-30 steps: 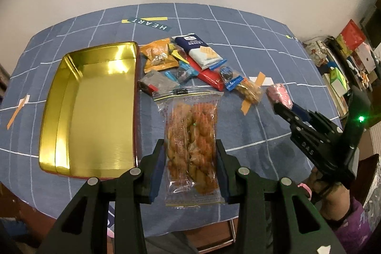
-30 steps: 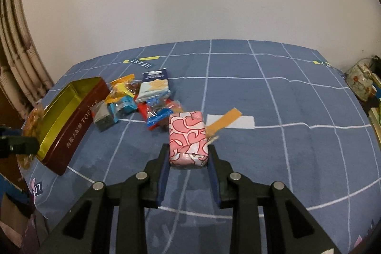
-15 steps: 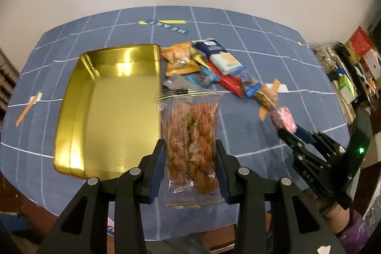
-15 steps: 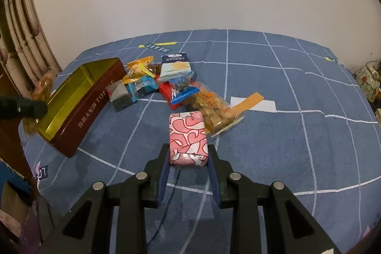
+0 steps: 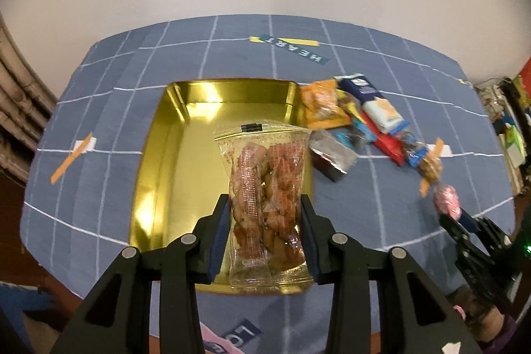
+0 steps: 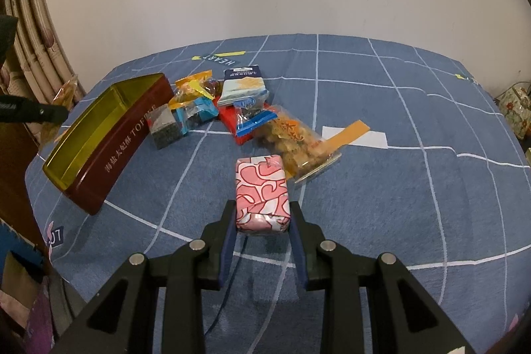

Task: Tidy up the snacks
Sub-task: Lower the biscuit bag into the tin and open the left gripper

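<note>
My left gripper (image 5: 265, 221) is shut on a clear bag of brown fried snacks (image 5: 265, 188) and holds it above the right half of the open gold tin (image 5: 172, 175). My right gripper (image 6: 262, 221) is shut on a pink-and-white wrapped block (image 6: 260, 188), held above the blue cloth near the table's front. The right gripper also shows at the right edge of the left wrist view (image 5: 448, 204). The tin, dark red outside (image 6: 109, 151), stands left in the right wrist view, with the left gripper's tip (image 6: 49, 113) beyond it.
A pile of snack packets (image 5: 358, 121) lies right of the tin: orange bags, a navy-and-white pack, a red bar, a silver block (image 6: 164, 125) and a clear bag of nuts (image 6: 295, 141). Orange tape strips mark the blue checked tablecloth (image 6: 398, 188). Clutter stands off the table's right side.
My left gripper has carried the fried snack bag leftward, from beside the tin to over its right half. My right gripper has pulled back with the pink block, away from the pile.
</note>
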Demonstrator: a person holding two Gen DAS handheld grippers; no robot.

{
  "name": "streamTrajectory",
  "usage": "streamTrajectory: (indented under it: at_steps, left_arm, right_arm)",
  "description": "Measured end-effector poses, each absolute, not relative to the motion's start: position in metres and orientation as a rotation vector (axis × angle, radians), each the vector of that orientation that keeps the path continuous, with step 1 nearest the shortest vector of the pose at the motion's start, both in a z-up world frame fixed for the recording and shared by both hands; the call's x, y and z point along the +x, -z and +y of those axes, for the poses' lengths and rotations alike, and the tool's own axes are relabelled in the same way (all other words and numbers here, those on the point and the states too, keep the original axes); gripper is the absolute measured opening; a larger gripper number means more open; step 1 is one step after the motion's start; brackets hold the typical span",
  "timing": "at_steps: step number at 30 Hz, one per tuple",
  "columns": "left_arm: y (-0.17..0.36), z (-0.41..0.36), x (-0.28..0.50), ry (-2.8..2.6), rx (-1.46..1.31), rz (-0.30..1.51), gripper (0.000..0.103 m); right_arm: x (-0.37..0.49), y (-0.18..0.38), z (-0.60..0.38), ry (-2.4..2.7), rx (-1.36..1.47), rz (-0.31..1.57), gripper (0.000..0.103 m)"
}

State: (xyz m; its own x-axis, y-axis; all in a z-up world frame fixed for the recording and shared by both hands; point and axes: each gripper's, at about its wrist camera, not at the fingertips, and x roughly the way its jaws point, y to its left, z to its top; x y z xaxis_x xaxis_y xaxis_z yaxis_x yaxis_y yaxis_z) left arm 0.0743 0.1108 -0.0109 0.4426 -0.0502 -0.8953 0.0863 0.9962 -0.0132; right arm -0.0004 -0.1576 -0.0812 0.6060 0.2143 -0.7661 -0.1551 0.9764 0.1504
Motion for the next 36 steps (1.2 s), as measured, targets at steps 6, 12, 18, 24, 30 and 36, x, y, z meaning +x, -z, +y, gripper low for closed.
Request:
streamTrajectory:
  at_steps: [6, 12, 18, 24, 30, 36]
  left_arm:
    - [0.022, 0.131, 0.105, 0.031, 0.075, 1.128, 0.036]
    - [0.042, 0.157, 0.142, -0.019, 0.087, 1.164, 0.036]
    - [0.058, 0.163, 0.166, -0.039, 0.112, 1.194, 0.036]
    - [0.069, 0.162, 0.181, -0.052, 0.147, 1.214, 0.036]
    - [0.079, 0.167, 0.191, -0.090, 0.151, 1.222, 0.038]
    - [0.087, 0.170, 0.194, -0.103, 0.173, 1.222, 0.045]
  right_arm:
    - [0.001, 0.083, -0.156, -0.215, 0.070, 0.901, 0.030]
    - [0.002, 0.089, -0.156, -0.214, 0.071, 0.916, 0.030]
    - [0.003, 0.091, -0.157, -0.216, 0.075, 0.925, 0.030]
    - [0.004, 0.091, -0.158, -0.215, 0.082, 0.929, 0.030]
    - [0.005, 0.091, -0.157, -0.217, 0.083, 0.931, 0.030]
    - [0.004, 0.093, -0.156, -0.217, 0.085, 0.937, 0.030]
